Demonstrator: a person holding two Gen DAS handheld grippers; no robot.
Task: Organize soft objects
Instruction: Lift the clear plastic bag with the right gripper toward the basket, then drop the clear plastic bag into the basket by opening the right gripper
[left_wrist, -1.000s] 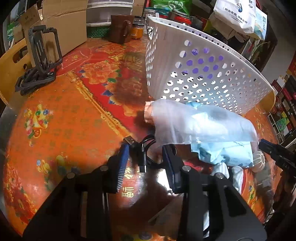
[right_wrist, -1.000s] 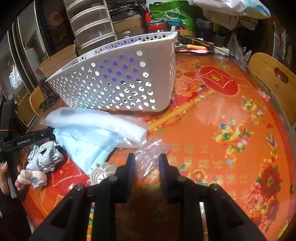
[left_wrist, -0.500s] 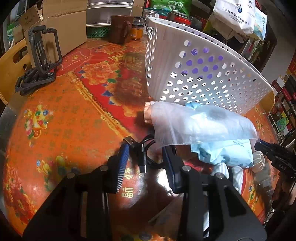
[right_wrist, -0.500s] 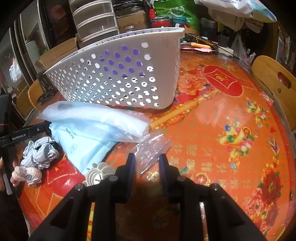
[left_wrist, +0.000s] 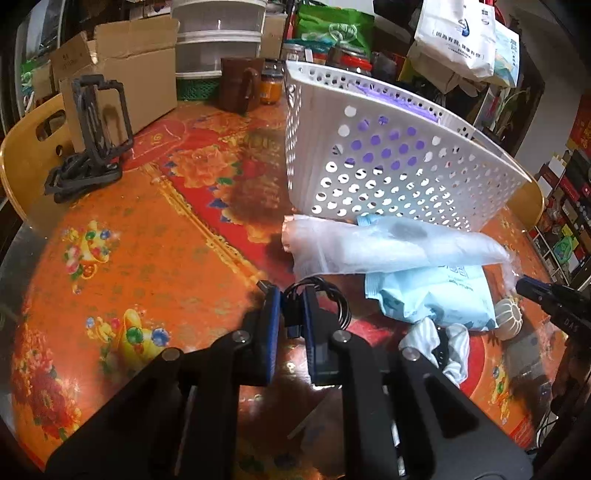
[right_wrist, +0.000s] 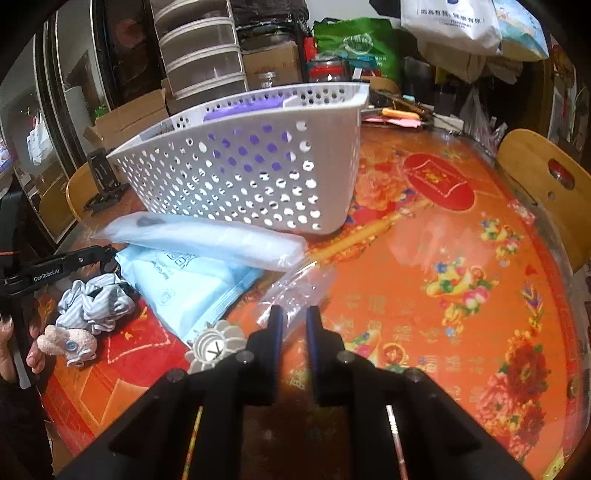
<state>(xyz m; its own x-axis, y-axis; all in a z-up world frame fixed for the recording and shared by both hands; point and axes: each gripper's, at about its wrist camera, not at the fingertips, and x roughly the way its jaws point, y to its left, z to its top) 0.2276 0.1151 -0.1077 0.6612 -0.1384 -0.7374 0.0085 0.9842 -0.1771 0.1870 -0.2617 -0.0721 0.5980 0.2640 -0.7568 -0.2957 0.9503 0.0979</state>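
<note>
A white perforated basket (left_wrist: 391, 166) (right_wrist: 258, 170) stands on the table with something purple inside. In front of it lie a translucent bag (left_wrist: 369, 247) (right_wrist: 207, 236) and a light blue pack (left_wrist: 436, 295) (right_wrist: 184, 284). My left gripper (left_wrist: 291, 295) is shut on a coiled black cable (left_wrist: 325, 295). My right gripper (right_wrist: 294, 314) is shut on a small clear plastic bag (right_wrist: 295, 288). A striped cloth (right_wrist: 96, 299) (left_wrist: 443, 339), a pink plush toy (right_wrist: 70, 341) and a white ribbed object (right_wrist: 214, 345) (left_wrist: 508, 319) lie near the front edge.
The table (left_wrist: 129, 258) has an orange and red patterned cover. A black stand (left_wrist: 99, 122), a cardboard box (left_wrist: 125, 74), a brown mug (left_wrist: 238, 86) and jars stand at the back. Wooden chair backs (right_wrist: 546, 192) flank the table.
My left gripper's jaws have closed onto the black cable. My right gripper has lifted slightly with the clear bag between its fingers.
</note>
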